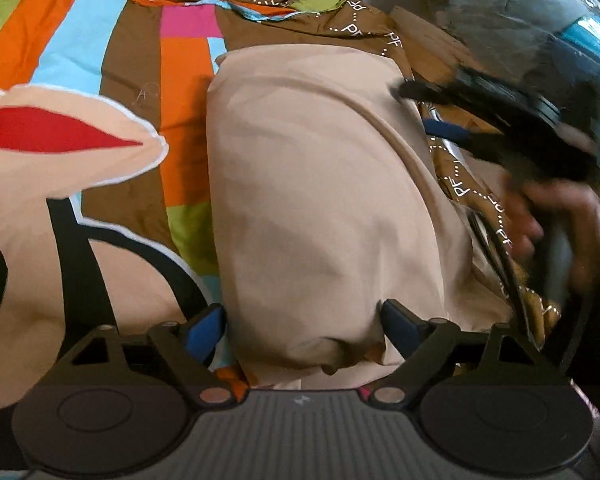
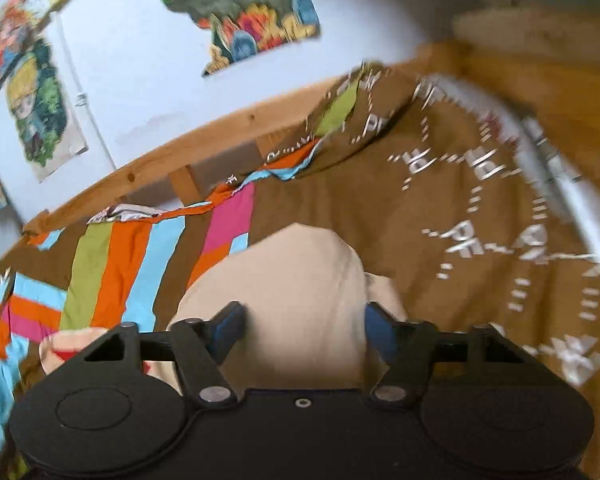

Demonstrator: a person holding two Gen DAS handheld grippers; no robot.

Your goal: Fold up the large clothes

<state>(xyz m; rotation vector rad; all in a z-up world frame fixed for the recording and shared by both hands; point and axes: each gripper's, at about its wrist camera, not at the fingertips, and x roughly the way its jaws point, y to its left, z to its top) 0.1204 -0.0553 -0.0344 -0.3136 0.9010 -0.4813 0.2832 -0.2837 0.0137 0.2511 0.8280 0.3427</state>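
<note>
On the patchwork bedspread (image 1: 120,80), centre frame, lies the beige garment (image 1: 320,200), already doubled; further folds probably remain. Left tongs (image 1: 304,332) and right tongs (image 2: 302,330) stand wide apart, straddling its near edge, gripping nothing. Toward 3 o'clock, a blurred hand (image 1: 560,220); garment type indeterminate.

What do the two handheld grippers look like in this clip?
Both match in build: the left gripper and right gripper have a black body with two round discs, black angular linkage arms on metal pivot pins, and blue-padded fingers. The left body's centre panel is ribbed grey; the right's is plain black.
</note>
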